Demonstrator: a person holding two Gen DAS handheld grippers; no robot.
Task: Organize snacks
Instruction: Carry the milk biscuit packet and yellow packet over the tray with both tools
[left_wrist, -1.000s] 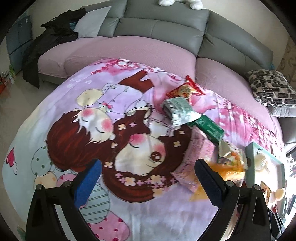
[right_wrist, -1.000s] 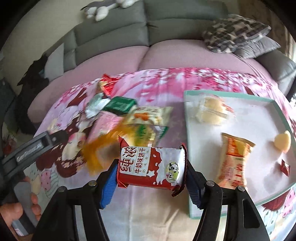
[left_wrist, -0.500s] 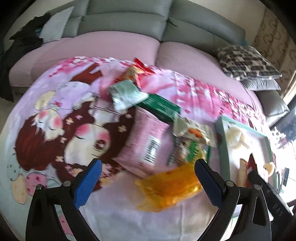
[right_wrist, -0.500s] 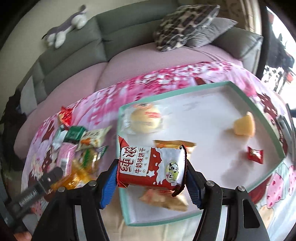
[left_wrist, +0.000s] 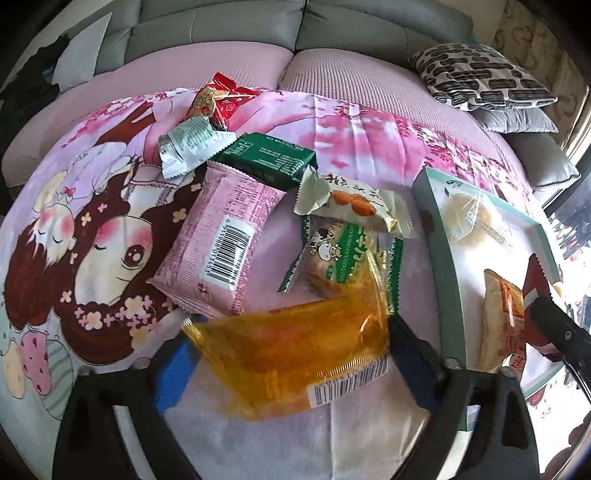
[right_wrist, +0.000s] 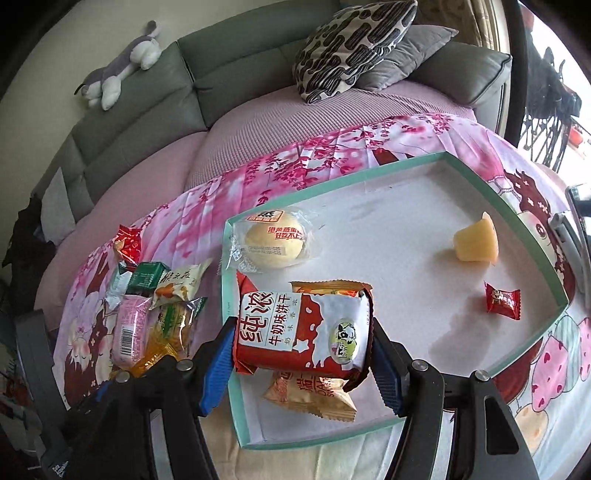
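Meanwhile, left gripper (left_wrist: 291, 354) downtilted, closing.

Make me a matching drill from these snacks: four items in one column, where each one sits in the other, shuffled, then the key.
Items
1. red-and-white biscuit pack
2. orange translucent packet
3. yellow jelly cup
4. pink packet

Places
A. lying on the cartoon blanket, in the snack pile
B. clamped in the right gripper over the tray
C. between the closing left gripper's fingers
D. standing alone on the tray floor

Pairs: 1-B, 2-C, 3-D, 4-A
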